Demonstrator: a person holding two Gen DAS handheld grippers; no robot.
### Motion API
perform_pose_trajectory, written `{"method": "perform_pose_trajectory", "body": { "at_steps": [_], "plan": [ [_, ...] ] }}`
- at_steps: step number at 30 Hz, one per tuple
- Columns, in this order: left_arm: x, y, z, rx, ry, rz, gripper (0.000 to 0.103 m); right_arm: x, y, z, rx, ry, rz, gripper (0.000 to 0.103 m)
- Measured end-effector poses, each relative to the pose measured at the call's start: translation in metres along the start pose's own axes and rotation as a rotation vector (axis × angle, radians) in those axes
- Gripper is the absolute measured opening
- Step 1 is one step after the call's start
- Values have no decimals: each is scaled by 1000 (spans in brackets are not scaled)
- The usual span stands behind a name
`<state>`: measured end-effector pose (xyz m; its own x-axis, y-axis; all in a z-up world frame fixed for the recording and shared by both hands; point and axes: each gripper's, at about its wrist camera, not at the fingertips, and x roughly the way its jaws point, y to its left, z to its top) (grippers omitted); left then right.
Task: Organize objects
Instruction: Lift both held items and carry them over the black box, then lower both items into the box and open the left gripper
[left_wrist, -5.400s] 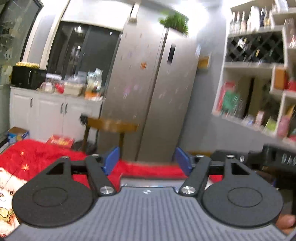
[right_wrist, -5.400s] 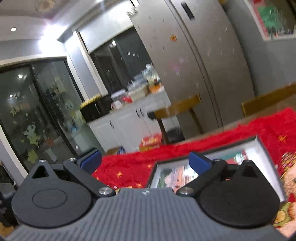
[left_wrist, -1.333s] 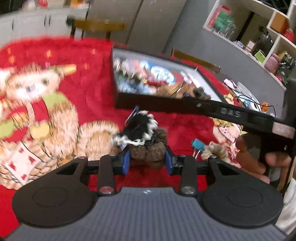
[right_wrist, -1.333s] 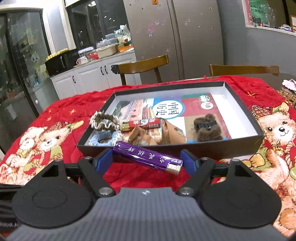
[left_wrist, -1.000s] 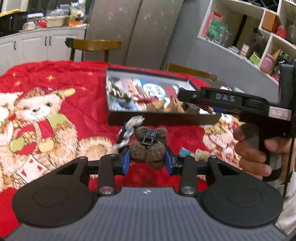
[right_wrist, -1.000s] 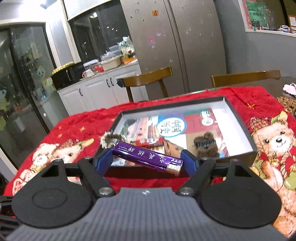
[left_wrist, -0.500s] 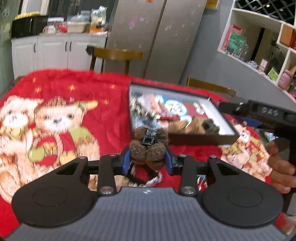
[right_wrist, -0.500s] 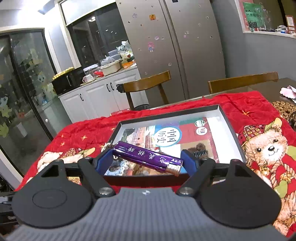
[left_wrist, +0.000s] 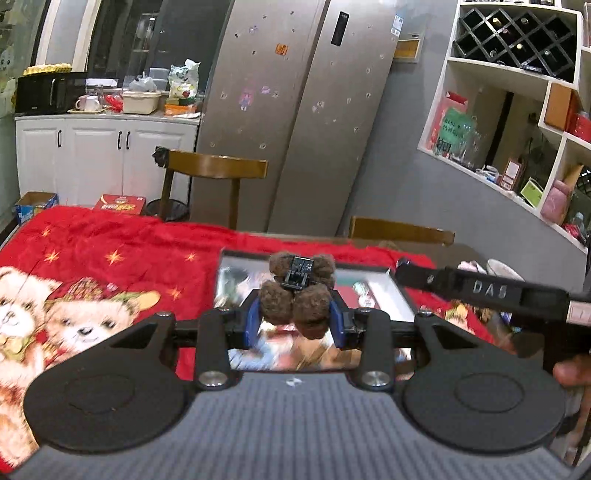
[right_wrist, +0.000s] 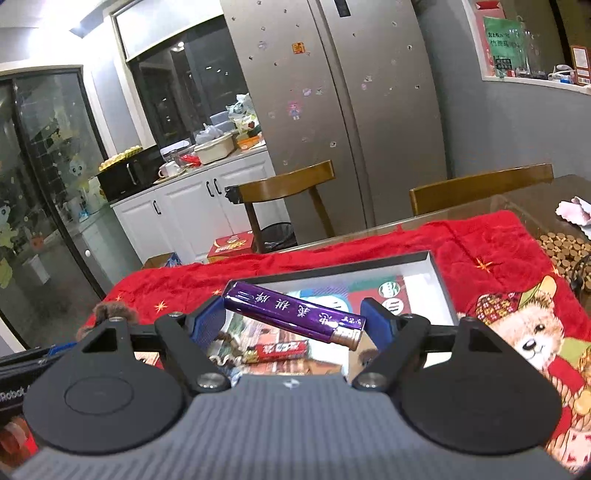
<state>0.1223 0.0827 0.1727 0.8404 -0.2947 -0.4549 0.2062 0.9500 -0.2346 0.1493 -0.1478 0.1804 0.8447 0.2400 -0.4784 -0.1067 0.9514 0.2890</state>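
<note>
The left hand-held gripper (left_wrist: 294, 322) is clamped on a brown fuzzy hair clip (left_wrist: 295, 295) and the right hand-held gripper (right_wrist: 293, 326) on a purple lighter (right_wrist: 295, 314), both at frame centre above the open box (right_wrist: 439, 284), likely for dropping inside

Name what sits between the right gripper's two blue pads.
In the right wrist view, a purple lighter spans the right gripper pad to pad, held above the open box.

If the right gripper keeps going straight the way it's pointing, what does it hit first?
Probably the open box: the right gripper, holding the purple lighter, aims down into it. Depth is unclear.
</note>
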Motion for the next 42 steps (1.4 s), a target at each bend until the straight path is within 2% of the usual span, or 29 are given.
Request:
{"method": "perform_pose_trajectory", "body": {
  "at_steps": [7,10,14,19,21,29,33,42],
  "plan": [
    [57,-36,21,-13,-43,6,43,25,-28,21,74,-14,-1,80],
    [82,-57,24,-3,-78,56,43,36,-42,23,87,-13,-13,80],
    [112,-80,23,16,-104,82,43,51,-68,19,109,-22,-29,80],
    [144,-91,17,31,-91,59,43,78,-93,16,164,60,-47,80],
    [156,-85,13,3,-68,37,43,88,-100,13,178,89,-57,80],
    [208,-53,-7,-41,109,34,43,120,-109,-5,190,187,-88,80],
    [224,-42,-19,-72,181,-18,43,129,-112,-14,195,220,-96,80],
    [234,-54,-41,-13,187,-26,43,137,-111,-15,135,222,-76,80]
  ]
}}
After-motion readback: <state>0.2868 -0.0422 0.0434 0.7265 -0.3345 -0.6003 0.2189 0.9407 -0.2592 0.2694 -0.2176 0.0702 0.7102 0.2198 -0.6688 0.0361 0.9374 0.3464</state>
